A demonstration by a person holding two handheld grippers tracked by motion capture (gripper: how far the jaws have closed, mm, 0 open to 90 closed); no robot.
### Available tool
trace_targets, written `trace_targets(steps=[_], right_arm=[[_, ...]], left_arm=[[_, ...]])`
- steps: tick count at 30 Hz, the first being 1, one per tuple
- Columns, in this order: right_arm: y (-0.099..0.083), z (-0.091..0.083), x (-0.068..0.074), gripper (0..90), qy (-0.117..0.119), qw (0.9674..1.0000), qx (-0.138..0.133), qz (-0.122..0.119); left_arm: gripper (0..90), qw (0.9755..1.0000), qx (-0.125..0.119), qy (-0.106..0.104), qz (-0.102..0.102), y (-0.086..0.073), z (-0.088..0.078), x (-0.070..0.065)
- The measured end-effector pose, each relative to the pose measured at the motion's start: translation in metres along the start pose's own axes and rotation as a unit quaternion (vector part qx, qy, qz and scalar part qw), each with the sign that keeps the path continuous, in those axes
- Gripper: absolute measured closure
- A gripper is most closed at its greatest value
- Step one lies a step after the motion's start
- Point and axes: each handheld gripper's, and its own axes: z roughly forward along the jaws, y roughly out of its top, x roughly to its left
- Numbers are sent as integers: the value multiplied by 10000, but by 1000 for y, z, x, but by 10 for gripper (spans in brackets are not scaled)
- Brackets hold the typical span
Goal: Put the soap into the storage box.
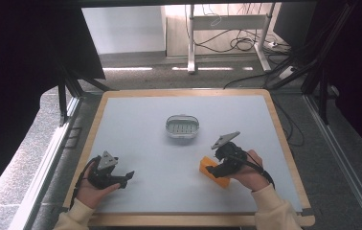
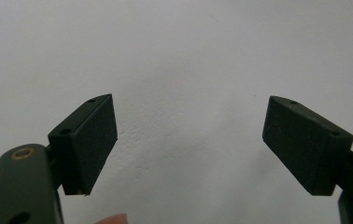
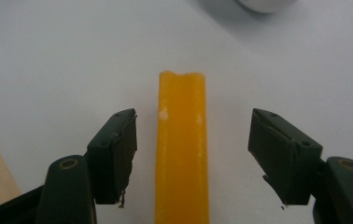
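Right gripper (image 3: 191, 154) straddles the orange bar (image 3: 181, 149), which lies flat on the near right of the bench (image 1: 136, 120); its fingers (image 3: 114, 154) stand half open on either side, clear of the bar, aligned square to its long axis, apparently to close on its narrow flanks. The bar is smooth, waxy and rectangular, chipped at its far end. Left gripper (image 2: 188, 144) rests near left, wide open and empty. A white oval slotted tray (image 1: 182, 126) sits at centre.
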Motion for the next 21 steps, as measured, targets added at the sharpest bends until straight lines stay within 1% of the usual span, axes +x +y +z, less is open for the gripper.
trace_targets(steps=[2, 3, 4, 6, 10, 11, 12, 15, 18, 19, 20, 21], right_arm=[[-1, 5, 1, 345, 20, 9999, 122, -67], [-1, 5, 1, 345, 20, 9999, 122, -67], [-2, 9, 2, 356, 24, 9997, 219, -86], [-2, 10, 2, 366, 37, 9996, 260, -81], [-4, 17, 4, 402, 79, 9987, 460, -200], [-4, 17, 4, 402, 79, 9987, 460, -200], [-4, 21, 4, 422, 46, 9984, 530, -210], [-5, 25, 4, 475, 27, 9981, 583, -198], [-7, 29, 6, 523, 4, 9972, 715, -229], [-7, 29, 6, 523, 4, 9972, 715, -229], [-7, 31, 7, 575, -7, 9964, 811, -240], [-7, 31, 7, 588, -13, 9963, 829, -244]], left_arm=[[177, 10000, 3, -2, 2, 0, 0, 0], [177, 10000, 3, -2, 2, 0, 0, 0], [177, 10000, 13, -11, 10, 0, 1, 0], [177, 10000, 5, -13, 11, 0, 1, 0], [177, 10000, 3, -15, 11, 0, 1, 0], [177, 10000, 3, -15, 11, 0, 1, 0], [177, 10000, 4, -7, 14, 0, 1, 0], [177, 10000, -11, 6, 6, 0, 0, 0], [177, 10000, -3, 2, 6, 0, 1, 0], [177, 10000, -3, 2, 6, 0, 1, 0], [177, 10000, -3, -7, 11, 0, 1, 0], [177, 10000, -4, -5, 16, 0, 0, 0]])
